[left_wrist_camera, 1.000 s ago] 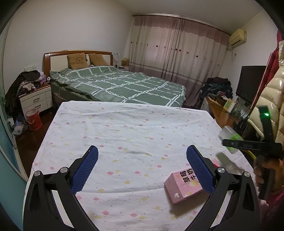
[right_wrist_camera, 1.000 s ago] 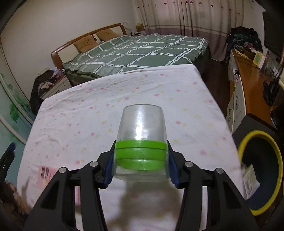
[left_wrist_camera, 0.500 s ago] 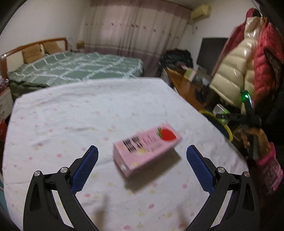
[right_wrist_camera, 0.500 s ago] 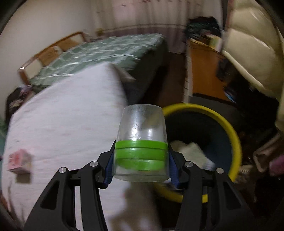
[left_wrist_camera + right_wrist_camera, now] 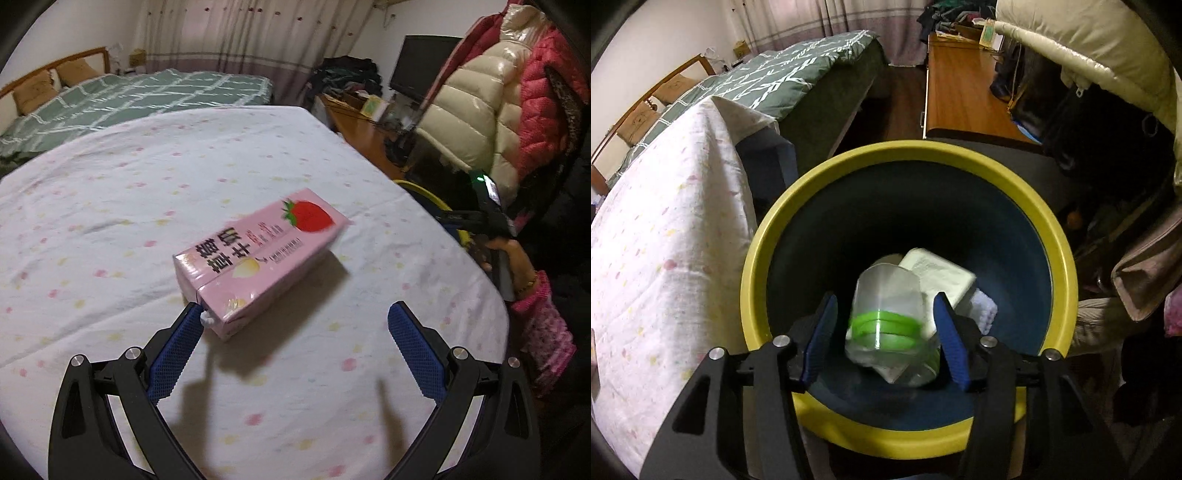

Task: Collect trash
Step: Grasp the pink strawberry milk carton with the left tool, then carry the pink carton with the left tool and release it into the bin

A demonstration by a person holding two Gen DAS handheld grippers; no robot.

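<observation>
The left wrist view looks down over a desk (image 5: 110,192) covered in a white cloth with pastel dots. On it lies a pink strawberry milk carton (image 5: 258,254), flat on its long side, its near end toward the camera. The left claw (image 5: 295,317) stands wide open with nothing gripped; its left blue pad (image 5: 177,350) is just at the carton's near corner, while the other pad is well apart from it. At the right edge of this view a hand (image 5: 513,258) in a pink patterned sleeve holds the other tool, beside a sliver of yellow rim (image 5: 424,192) past the desk edge. What is inside that bin cannot be seen from here.

The right wrist view fills that in. The desk cloth hangs at the left, and beside it stands a dark blue bin with a yellow rim (image 5: 757,258). The right claw (image 5: 886,321) hangs over its mouth, and its jaws have just been opening: the clear plastic cup with green bands (image 5: 886,314) sits blurred and tilted between the pads, with a gap showing on each side. Deeper in the bin lies pale crumpled trash (image 5: 942,280). The carton is out of this view.
</observation>
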